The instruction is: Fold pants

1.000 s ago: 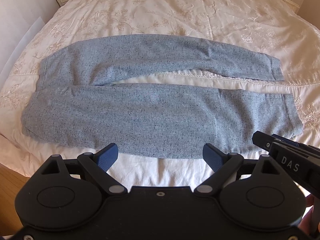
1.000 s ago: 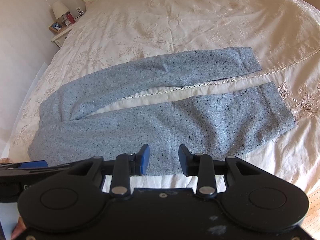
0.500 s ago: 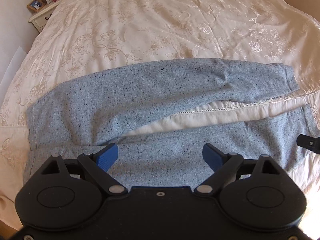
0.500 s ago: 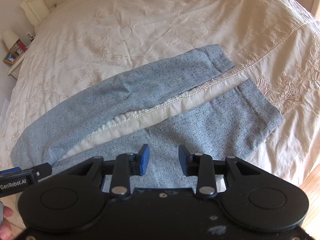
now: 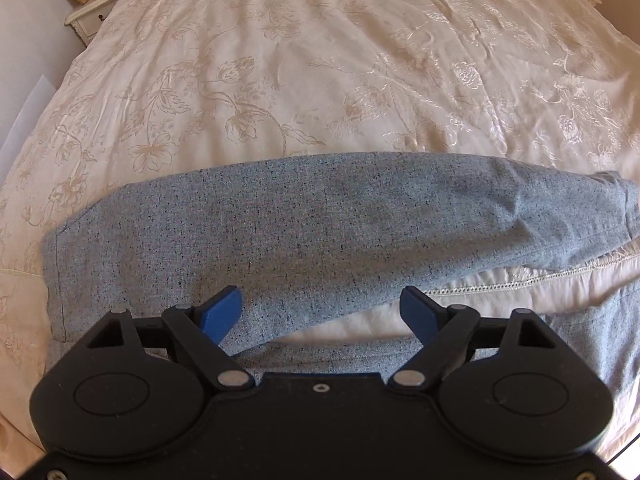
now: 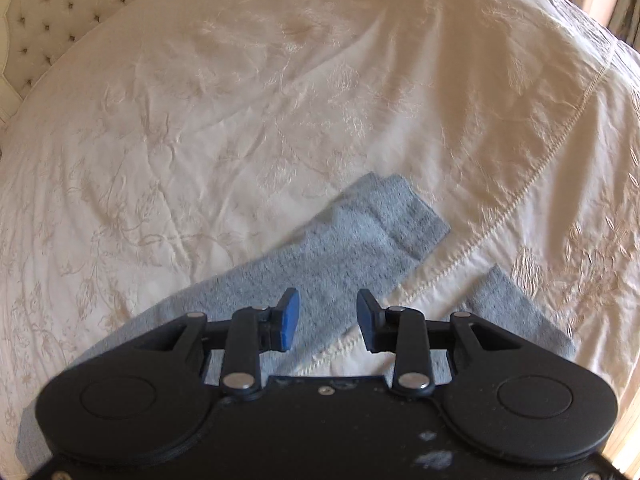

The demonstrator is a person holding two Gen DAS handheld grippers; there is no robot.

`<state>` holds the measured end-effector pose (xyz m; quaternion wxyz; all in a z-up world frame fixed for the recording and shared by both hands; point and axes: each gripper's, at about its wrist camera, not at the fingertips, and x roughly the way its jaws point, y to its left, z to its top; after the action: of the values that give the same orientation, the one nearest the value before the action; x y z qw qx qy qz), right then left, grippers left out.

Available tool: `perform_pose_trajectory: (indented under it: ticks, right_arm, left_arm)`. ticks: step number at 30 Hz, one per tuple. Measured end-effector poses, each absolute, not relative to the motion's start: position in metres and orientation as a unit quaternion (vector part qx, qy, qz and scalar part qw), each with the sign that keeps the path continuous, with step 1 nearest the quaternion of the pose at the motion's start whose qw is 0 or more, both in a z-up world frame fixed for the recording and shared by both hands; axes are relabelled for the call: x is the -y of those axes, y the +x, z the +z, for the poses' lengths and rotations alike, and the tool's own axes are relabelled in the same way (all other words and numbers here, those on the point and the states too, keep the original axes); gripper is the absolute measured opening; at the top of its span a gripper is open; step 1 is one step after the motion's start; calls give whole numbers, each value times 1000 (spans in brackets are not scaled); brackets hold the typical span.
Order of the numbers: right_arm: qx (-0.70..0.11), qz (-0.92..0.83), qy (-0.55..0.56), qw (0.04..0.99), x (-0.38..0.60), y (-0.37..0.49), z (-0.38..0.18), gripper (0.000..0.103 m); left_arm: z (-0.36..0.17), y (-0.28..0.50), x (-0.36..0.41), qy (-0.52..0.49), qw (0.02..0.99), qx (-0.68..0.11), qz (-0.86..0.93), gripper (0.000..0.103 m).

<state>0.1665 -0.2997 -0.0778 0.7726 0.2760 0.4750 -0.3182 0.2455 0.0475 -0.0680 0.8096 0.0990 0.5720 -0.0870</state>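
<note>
Grey-blue speckled pants (image 5: 320, 228) lie flat on the cream bedspread, legs spread apart toward the right. In the left wrist view the far leg fills the middle and the near leg (image 5: 600, 328) shows at lower right. My left gripper (image 5: 322, 308) is open wide and empty above the crotch area near the waistband (image 5: 54, 280). In the right wrist view the far leg's cuff (image 6: 404, 216) and the near leg's cuff (image 6: 516, 312) show. My right gripper (image 6: 328, 316) is partly open and empty above the far leg.
The embroidered cream bedspread (image 5: 320, 60) stretches far beyond the pants. A nightstand (image 5: 92, 8) with small items stands at the far left. A tufted headboard (image 6: 44, 12) is at the far left in the right wrist view. The bed edge drops off at right (image 6: 628, 400).
Both grippers have moved forward over the pants, so the near leg has slid under them and the far leg is now closest. Both stay open and empty.
</note>
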Motion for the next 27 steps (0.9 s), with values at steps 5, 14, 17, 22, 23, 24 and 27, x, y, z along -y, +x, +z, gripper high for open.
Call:
perform_pose_trajectory:
  ticks: [5, 14, 17, 22, 23, 24, 27]
  right_arm:
    - [-483, -313, 276, 770, 346, 232, -108, 32]
    - [-541, -337, 321, 701, 384, 269, -189, 28]
    - [-559, -344, 344, 671, 388, 253, -203, 26]
    - [-540, -364, 352, 672, 393, 259, -194, 34]
    - [-531, -369, 356, 675, 393, 263, -191, 34]
    - [-523, -372, 362, 676, 394, 269, -190, 34]
    - [-534, -387, 361, 659, 392, 283, -196, 33]
  left_arm:
    - [-77, 254, -46, 88, 803, -587, -51, 87]
    - [-91, 258, -32, 95, 787, -609, -32, 87]
    - [-96, 263, -29, 97, 781, -616, -32, 87]
    - [-98, 273, -26, 103, 781, -615, -28, 87]
    - [-97, 274, -26, 102, 782, -614, -27, 87]
    - [-97, 276, -27, 102, 783, -613, -26, 87]
    - [-96, 278, -29, 100, 786, -610, -21, 87]
